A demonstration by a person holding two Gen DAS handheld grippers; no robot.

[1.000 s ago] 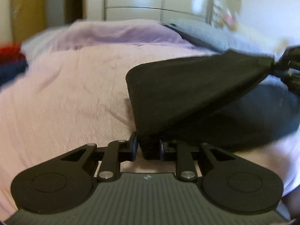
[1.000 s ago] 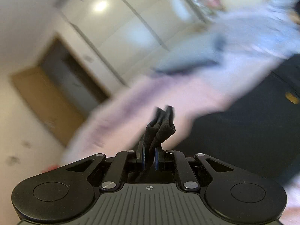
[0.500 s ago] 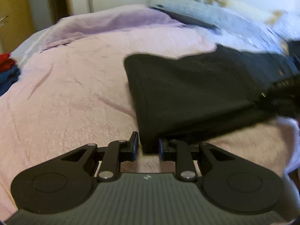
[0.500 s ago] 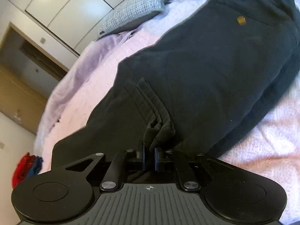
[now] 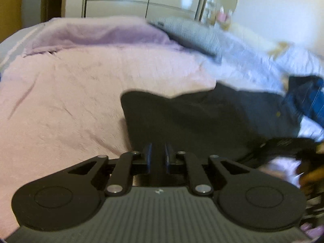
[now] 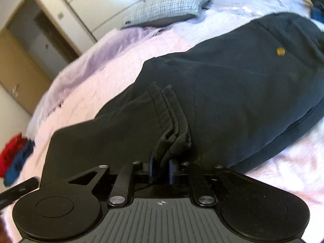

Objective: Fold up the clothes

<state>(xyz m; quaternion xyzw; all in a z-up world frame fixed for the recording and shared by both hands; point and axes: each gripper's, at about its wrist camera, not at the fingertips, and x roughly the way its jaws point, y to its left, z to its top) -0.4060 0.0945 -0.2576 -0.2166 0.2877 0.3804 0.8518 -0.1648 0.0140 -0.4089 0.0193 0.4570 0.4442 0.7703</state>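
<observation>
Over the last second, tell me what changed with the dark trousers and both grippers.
The dark trousers, held stretched above the pink bedspread a second ago, came down folded onto it. The right gripper is opening, the bunched hem loose between its jaws. The left gripper is closing on the fold's near edge. The grey pillow stayed put.

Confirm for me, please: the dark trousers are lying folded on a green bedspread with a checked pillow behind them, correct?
Not quite: the bedspread is pink, not green, as the right wrist view shows. The dark trousers do lie folded on it, with the checked pillow behind them.
</observation>
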